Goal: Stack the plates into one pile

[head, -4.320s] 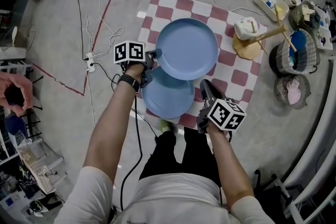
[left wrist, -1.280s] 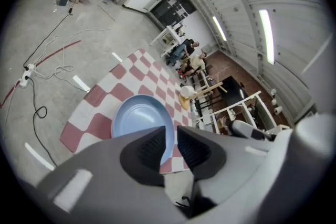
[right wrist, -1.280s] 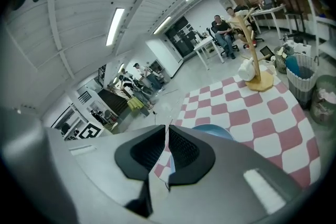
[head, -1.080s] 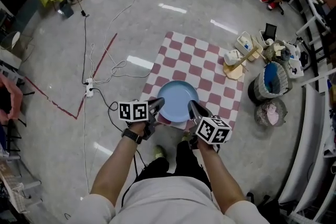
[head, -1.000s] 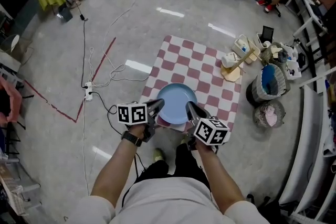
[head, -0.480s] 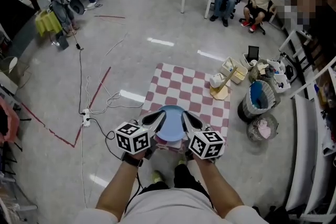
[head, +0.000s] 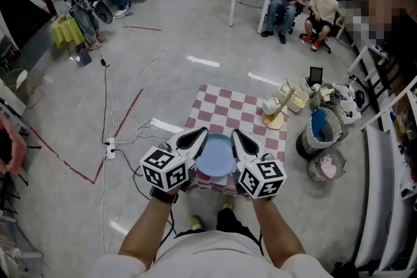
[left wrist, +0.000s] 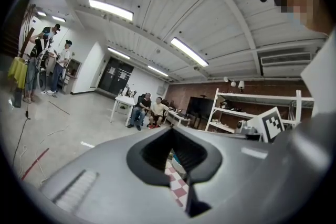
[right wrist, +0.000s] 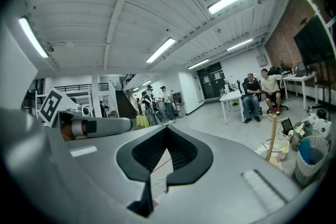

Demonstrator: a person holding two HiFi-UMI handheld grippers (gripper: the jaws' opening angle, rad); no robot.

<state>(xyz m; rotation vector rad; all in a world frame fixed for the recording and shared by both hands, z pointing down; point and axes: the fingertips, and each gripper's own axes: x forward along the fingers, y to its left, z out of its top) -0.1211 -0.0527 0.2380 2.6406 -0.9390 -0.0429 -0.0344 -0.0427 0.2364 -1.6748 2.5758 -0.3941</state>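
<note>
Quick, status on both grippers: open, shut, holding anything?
Left gripper: shut, nothing between its jaws.
Right gripper: shut, nothing between its jaws.

The person wears a white short-sleeved shirt [head: 202, 258], black trousers [head: 223, 221] and a black wristband [head: 161, 195]. The left gripper [head: 195, 135] and right gripper [head: 240, 139] are grey and carry black-and-white square markers.

Round blue plate [head: 215, 154], flat on checkered cloth [head: 225, 111]

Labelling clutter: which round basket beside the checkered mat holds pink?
The paler wire basket, lower in head view; the darker round basket above holds blue.
</note>
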